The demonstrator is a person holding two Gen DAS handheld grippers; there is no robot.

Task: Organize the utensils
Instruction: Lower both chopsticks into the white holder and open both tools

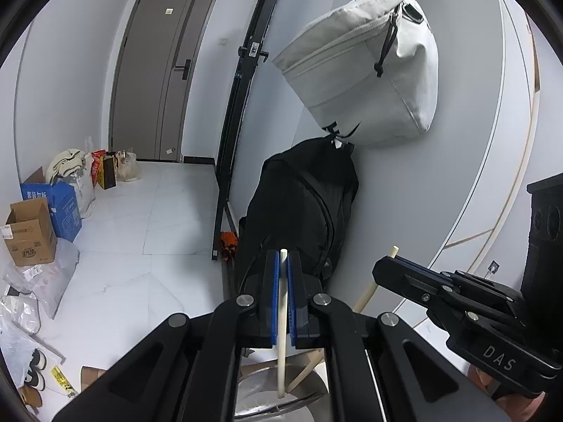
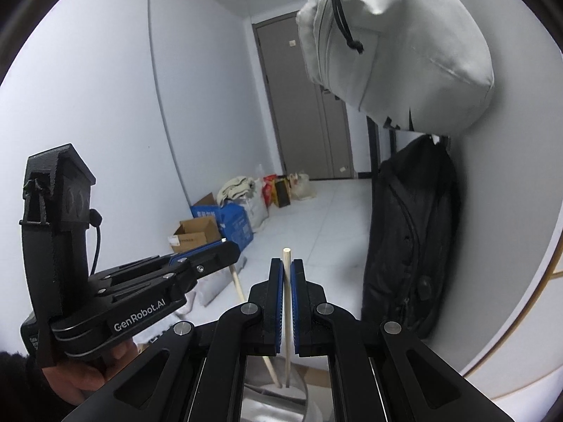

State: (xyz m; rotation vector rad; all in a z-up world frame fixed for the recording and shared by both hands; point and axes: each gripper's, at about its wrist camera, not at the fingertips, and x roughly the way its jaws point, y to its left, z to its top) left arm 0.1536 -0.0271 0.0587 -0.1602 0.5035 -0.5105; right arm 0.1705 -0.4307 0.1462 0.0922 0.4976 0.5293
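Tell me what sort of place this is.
Probably the entry hall of a flat: a grey door, bags hanging on the wall, and boxes and shoes on the tiled floor.

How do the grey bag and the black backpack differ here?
The grey bag is pale and hangs high on the wall; the black backpack is dark and hangs below it, reaching down toward the floor. The grey bag looks boxy and wide; the black backpack is tall and slim. Both hang against the same wall and have zips.
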